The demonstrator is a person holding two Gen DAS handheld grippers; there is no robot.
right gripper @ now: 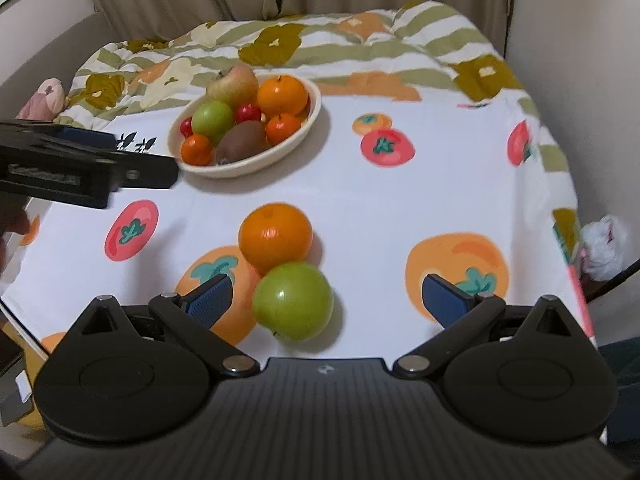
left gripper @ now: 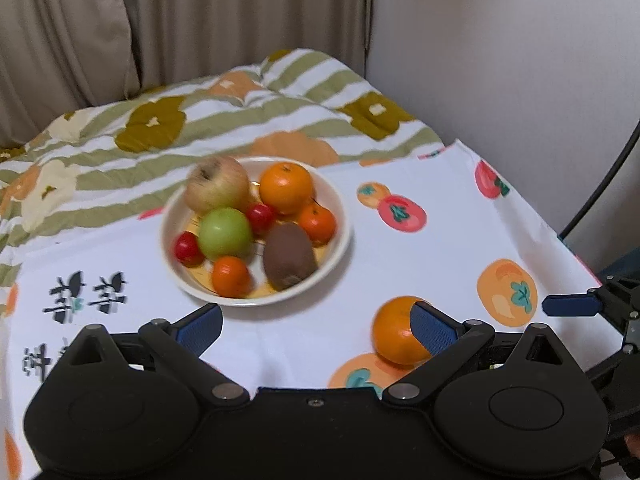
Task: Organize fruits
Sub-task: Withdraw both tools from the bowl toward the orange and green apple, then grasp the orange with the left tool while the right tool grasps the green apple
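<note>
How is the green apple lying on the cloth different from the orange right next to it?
The green apple is green and smooth-skinned; the orange is orange. The apple lies nearer, between the open right gripper fingers; the orange sits just beyond. Both are round, similar in size, touching, outside the bowl.

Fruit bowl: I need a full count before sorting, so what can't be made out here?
- Left wrist view: bowl motion-blurred; loose orange partly behind a blue finger pad; loose green apple out of frame.
- Right wrist view: fruit under the kiwi hidden.
</note>
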